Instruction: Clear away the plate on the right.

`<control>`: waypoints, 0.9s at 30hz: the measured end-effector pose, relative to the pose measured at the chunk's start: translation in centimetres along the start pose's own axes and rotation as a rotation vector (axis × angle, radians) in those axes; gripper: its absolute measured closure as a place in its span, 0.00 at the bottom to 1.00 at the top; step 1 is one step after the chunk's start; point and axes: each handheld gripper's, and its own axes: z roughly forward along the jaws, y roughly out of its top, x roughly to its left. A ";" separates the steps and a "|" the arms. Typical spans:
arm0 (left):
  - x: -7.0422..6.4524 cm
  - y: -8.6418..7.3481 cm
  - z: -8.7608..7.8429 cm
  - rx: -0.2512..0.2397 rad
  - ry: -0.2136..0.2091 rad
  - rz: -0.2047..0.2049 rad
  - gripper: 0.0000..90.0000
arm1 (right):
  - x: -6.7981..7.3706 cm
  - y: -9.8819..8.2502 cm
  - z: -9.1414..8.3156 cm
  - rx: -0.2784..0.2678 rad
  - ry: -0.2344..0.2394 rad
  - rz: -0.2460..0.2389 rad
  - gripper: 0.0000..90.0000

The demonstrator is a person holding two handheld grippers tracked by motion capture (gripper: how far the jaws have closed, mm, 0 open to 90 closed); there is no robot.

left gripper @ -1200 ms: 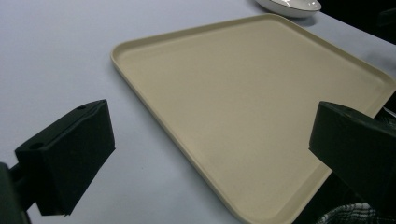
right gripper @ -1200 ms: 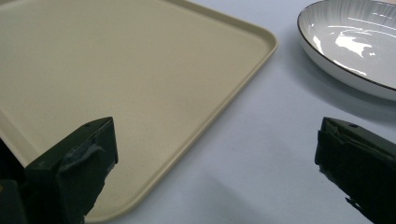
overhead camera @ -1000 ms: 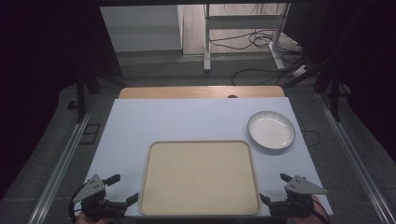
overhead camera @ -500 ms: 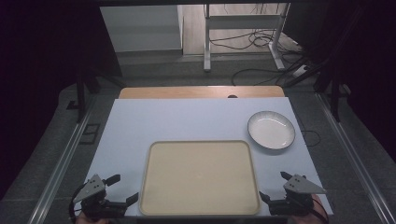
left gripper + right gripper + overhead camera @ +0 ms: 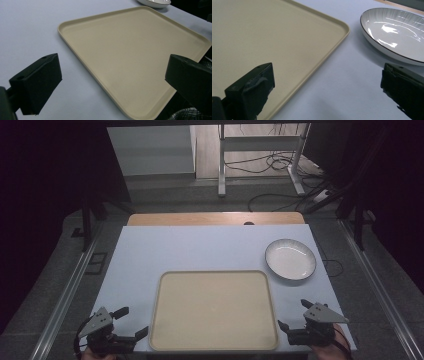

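Beige tray (image 5: 214, 310) sits bare at the near centre of the pale table (image 5: 200, 250) in the high view, white plate (image 5: 290, 259) beyond its far right corner, left gripper (image 5: 131, 325) and right gripper (image 5: 295, 314) flanking it, nothing shifted over the last second, so work looks unstarted. Left gripper view: jaws wide apart, empty, over the tray's edge. Right gripper view: jaws spread, empty, tray corner and plate between them.

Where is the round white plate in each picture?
High view: the plate sits on the right side of the table, beyond the far right corner of the tray.
Left gripper view: just a sliver of it at the top edge, past the tray's far corner.
Right gripper view: big, at the upper right, beside the tray's corner.
Shared landmark: the tan tray; the plate lies just off one corner.
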 end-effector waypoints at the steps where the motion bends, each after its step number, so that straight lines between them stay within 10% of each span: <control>1: 0.0 0.0 0.0 -0.002 0.000 0.000 0.00 | -0.1 0.0 0.1 -0.001 -0.003 0.002 0.00; 27: 0.2 0.0 0.1 0.010 -0.003 -0.015 0.00 | -1.5 1.1 2.3 0.013 -0.024 -0.006 0.00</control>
